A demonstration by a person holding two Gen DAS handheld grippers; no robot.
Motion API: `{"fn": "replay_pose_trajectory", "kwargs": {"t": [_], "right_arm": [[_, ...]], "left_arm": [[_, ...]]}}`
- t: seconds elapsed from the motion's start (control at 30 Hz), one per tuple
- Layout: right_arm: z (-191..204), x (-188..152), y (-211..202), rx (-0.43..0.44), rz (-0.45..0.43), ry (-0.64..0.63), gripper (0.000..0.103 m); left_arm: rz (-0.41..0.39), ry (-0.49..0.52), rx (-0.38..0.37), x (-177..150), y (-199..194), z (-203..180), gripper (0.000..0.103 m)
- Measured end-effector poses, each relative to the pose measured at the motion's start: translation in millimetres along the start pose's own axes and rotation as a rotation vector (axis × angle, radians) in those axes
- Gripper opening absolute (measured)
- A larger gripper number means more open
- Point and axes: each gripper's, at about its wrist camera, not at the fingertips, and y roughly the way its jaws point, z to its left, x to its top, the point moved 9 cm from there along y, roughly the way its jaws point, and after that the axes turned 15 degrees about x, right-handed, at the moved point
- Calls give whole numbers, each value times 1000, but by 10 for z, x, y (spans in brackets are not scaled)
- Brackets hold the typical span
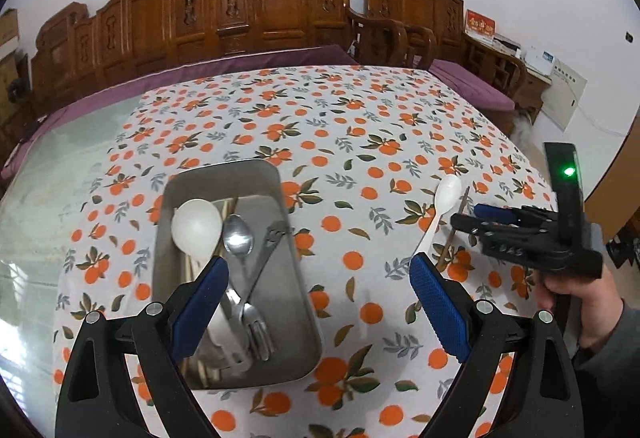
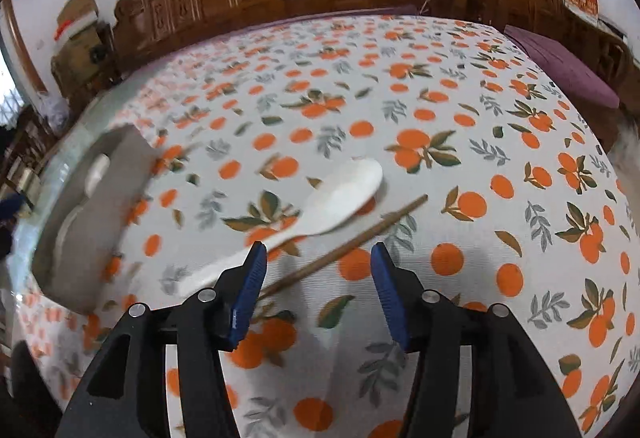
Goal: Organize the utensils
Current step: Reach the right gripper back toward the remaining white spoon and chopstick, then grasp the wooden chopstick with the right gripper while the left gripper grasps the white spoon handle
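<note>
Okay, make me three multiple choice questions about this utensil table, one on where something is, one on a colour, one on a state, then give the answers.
1. Where does the metal fork lie?
A. In the metal tray
B. On the bare tablecloth
C. On a chair

2. What colour are the pads on the fingers?
A. Red
B. Blue
C. Green

3. How is the right gripper?
A. Shut on a spoon
B. Shut on a chopstick
C. Open, holding nothing

Answers: 1 A, the fork rests inside the tray among other utensils. 2 B, both pads show blue. 3 C, its fingers stand apart above the brown chopstick lying beside the white spoon on the tablecloth.
</note>
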Motion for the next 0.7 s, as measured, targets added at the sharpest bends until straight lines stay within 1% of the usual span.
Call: {"fn": "replay_pose_trajectory", "kwargs": {"t": [0.13, 0.17, 0.2, 0.27, 0.3, 0.37, 0.4, 0.47, 0.53, 0.57, 0.7], "right_arm": [[-2, 10, 79, -11, 22, -19, 57], [1, 7, 90, -28, 34, -36, 54], [0, 2, 97, -55, 50, -57, 54], [5, -8, 106, -66, 72, -75, 53], [1, -14, 103, -72, 81, -80, 50], [-25, -22, 86, -91, 96, -93, 40], [-39, -26, 76, -95, 106, -100, 38], [-103, -28, 32, -98, 116, -90, 25], [-154, -28, 5, -89, 122, -90, 17], [-193, -37, -21, -90, 126, -94, 13], [-276, -47, -65, -87, 138, -92, 10]], "left_arm": [[3, 4, 2, 4, 17, -86, 88], [7, 4, 1, -4, 19, -103, 88], [8, 4, 1, -10, 21, -113, 88], [14, 3, 6, -27, 23, -133, 88], [16, 0, 8, -35, 26, -140, 88], [21, -2, 5, -48, 32, -169, 88], [23, -1, 6, -57, 37, -191, 88], [29, 12, 10, -75, 56, -247, 88], [33, 23, 14, -87, 71, -291, 88], [35, 27, 14, -92, 79, -322, 88], [39, 47, 12, -83, 121, -437, 88]]}}
